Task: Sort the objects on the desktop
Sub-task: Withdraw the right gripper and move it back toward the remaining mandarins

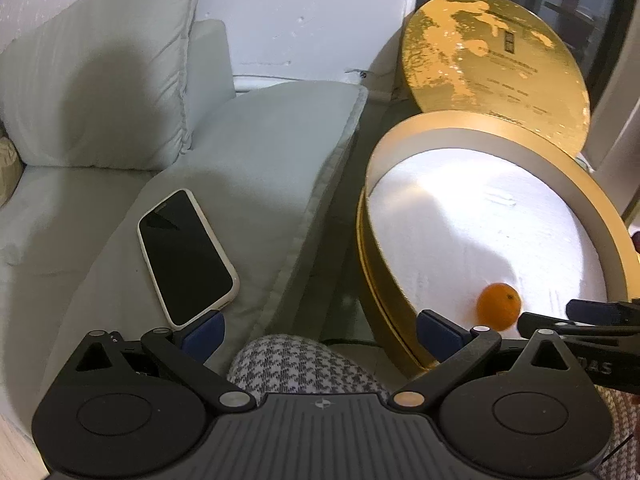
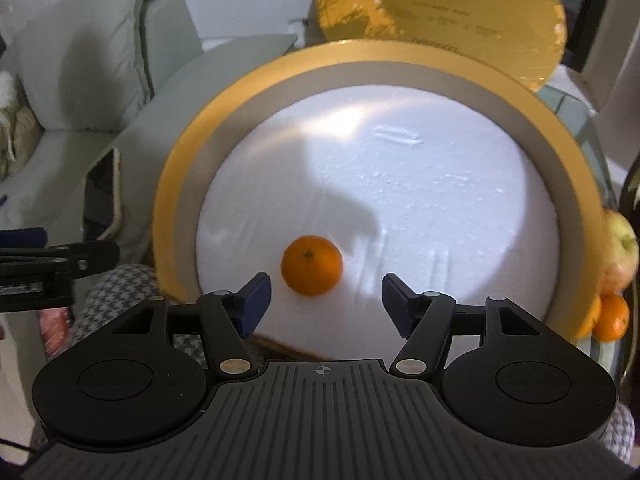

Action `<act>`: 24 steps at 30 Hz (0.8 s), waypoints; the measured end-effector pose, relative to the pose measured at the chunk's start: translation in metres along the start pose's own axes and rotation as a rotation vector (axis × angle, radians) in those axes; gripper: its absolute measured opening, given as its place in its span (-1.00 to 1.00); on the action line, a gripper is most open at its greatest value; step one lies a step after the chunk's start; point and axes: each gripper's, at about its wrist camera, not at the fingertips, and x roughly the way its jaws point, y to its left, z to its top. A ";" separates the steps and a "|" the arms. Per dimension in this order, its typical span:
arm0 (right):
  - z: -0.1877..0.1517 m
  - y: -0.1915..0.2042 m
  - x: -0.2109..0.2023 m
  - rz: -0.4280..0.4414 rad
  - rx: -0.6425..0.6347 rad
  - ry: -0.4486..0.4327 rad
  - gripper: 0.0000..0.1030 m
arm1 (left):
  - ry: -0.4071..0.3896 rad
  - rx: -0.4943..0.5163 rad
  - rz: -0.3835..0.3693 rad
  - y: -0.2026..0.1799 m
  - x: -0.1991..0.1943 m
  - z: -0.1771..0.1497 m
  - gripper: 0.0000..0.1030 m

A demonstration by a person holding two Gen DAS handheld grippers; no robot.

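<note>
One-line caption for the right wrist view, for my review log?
Open right gripper hovers just short of a lone orange on the white floor of a round gold box, lid propped behind.

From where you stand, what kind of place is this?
Probably a living room at home: a pale sofa with a phone on its cushion, beside a round gold box holding an orange.
</note>
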 end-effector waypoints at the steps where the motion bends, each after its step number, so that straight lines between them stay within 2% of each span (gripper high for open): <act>1: -0.003 -0.002 -0.007 0.003 0.006 -0.010 0.31 | -0.003 0.009 0.000 -0.002 -0.003 -0.001 0.98; 11: -0.034 -0.018 -0.041 0.029 0.071 -0.046 0.33 | 0.008 0.130 -0.009 -0.038 -0.021 -0.013 0.98; 24: -0.051 -0.034 -0.064 0.060 0.134 -0.096 0.34 | -0.027 0.188 0.003 -0.055 -0.042 -0.021 0.98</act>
